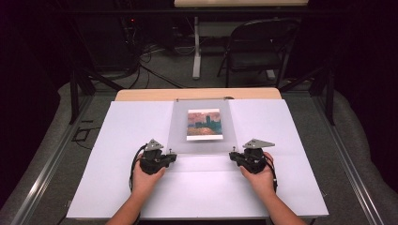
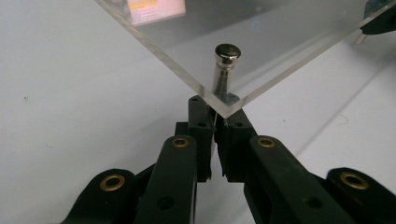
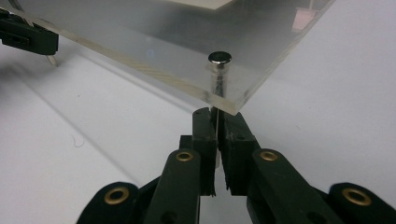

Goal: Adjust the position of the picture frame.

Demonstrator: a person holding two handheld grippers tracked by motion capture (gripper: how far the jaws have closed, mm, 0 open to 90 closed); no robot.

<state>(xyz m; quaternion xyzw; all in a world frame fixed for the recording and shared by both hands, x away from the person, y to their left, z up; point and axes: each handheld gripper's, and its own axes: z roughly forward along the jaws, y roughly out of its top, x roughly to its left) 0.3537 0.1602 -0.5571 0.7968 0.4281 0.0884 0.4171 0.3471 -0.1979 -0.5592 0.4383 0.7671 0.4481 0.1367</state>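
Observation:
A clear acrylic plate point(image 1: 202, 143) lies mid-table over a small painting print point(image 1: 203, 124). A metal pin stands through each near corner point(image 2: 227, 52) point(image 3: 219, 58). My left gripper point(image 1: 174, 155) sits at the plate's near left corner, its tips point(image 2: 215, 109) just under the corner. My right gripper point(image 1: 232, 155) sits the same way at the near right corner point(image 3: 217, 114). On both, the jaws are together with a thin pale strip pinched between them; what the strip is I cannot tell. Each gripper view also shows the other gripper far off point(image 2: 379, 23) point(image 3: 28, 39).
The plate rests on a white sheet point(image 1: 117, 154) covering a wooden table point(image 1: 141, 94). A black folding chair point(image 1: 256, 47), a table leg and cables stand on the floor beyond. Metal frame rails run along both sides of the table.

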